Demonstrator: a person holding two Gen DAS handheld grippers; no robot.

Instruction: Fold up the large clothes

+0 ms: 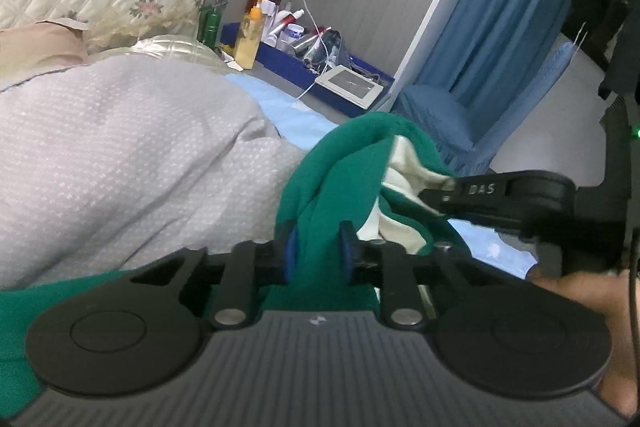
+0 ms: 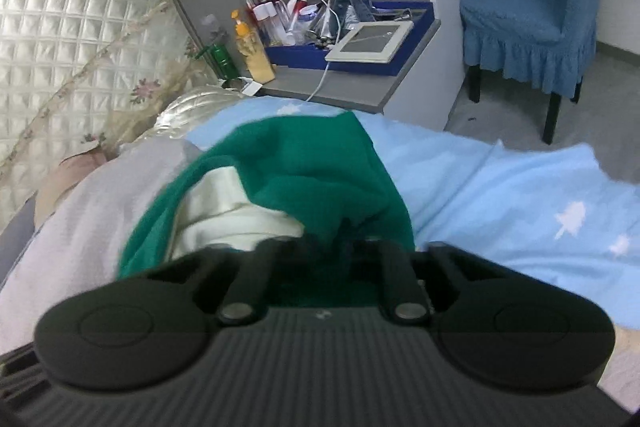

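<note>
Both grippers clamp green garment (image 2: 320, 163), bunched, long axis unclear.

The left gripper (image 1: 318, 255) has a dark grey ribbed body with a small round emblem near its front edge, flanked by two matte black discs, each with a faint inner ring. Black link arms pivot on silver rivets, and the finger pads (image 1: 291, 253) are blue. To its right the right gripper (image 1: 448, 191) shows black fingers stamped "DAS" in raised letters, a black cable and a small green light — bare skin of a hand (image 1: 576, 291) sits below. From the right wrist view, the right gripper (image 2: 326, 247) looks alike — ribbed grey, black discs, silver rivets.
</note>
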